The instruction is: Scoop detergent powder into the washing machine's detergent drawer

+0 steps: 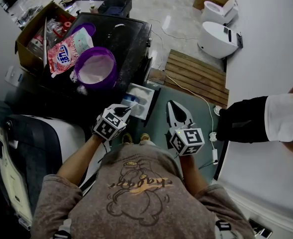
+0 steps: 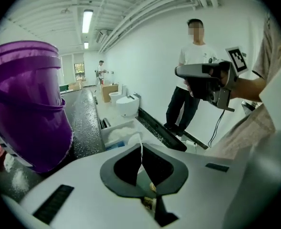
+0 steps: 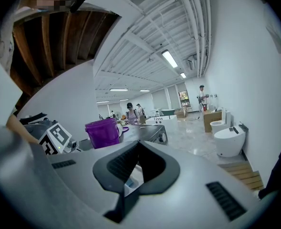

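Large showroom-like hall; toilets (image 1: 218,36) standing loose; exposed ceiling pipes (image 3: 197,23); strip lights (image 3: 169,58).

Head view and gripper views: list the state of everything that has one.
Bucket: uncovered, powder inside.
Drawer: pulled open, powder inside.
Detergent bag: lying flat.
Left gripper: shut on a thin white scoop.
Right gripper: shut, empty.

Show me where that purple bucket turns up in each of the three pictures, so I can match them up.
Head view: the purple bucket sits upper left of centre, with white powder inside.
Left gripper view: it fills the left edge, seen from the side.
Right gripper view: it is small, left of centre, above the jaws.
Shared landmark: the washing machine's dark top, on which the bucket stands.
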The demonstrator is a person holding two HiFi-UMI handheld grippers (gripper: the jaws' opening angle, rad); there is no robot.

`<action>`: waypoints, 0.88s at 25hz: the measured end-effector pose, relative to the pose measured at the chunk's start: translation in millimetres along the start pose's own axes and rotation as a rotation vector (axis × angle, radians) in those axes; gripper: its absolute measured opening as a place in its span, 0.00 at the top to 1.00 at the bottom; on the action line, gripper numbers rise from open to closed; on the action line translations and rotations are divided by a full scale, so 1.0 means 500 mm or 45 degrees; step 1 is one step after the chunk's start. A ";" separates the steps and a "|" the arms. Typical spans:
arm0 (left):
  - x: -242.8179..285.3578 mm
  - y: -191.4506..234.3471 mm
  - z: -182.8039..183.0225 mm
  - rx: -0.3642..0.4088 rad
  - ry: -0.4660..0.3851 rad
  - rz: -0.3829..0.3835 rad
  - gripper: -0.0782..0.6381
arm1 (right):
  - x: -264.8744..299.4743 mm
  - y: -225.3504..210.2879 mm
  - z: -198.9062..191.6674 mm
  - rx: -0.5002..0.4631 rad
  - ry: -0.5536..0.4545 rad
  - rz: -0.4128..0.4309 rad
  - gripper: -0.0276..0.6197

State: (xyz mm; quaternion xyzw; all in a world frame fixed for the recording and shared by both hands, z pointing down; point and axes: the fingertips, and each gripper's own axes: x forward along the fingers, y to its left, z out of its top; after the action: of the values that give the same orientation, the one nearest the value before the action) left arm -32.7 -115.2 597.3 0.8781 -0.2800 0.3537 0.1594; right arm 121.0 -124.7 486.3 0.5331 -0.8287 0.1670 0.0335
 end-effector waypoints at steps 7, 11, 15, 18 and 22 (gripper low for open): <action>0.008 -0.015 -0.006 0.289 0.053 0.067 0.86 | -0.006 -0.002 -0.005 0.002 0.003 -0.002 0.95; 0.009 -0.021 -0.005 0.407 0.065 0.098 0.86 | -0.009 -0.003 -0.007 0.005 0.005 -0.004 0.95; 0.007 -0.023 -0.001 0.531 0.080 0.131 0.86 | -0.011 -0.004 -0.006 0.004 0.006 -0.004 0.95; 0.007 -0.031 0.002 0.707 0.099 0.160 0.86 | -0.011 -0.004 -0.007 0.005 0.007 -0.004 0.95; 0.008 -0.038 0.005 0.864 0.112 0.185 0.86 | -0.010 -0.002 -0.007 0.005 0.009 0.002 0.95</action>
State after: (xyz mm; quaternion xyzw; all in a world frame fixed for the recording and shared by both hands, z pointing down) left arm -17.4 -102.7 596.9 0.8427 -0.2012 0.4746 -0.1555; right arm 123.8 -119.7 488.8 0.5319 -0.8287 0.1708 0.0353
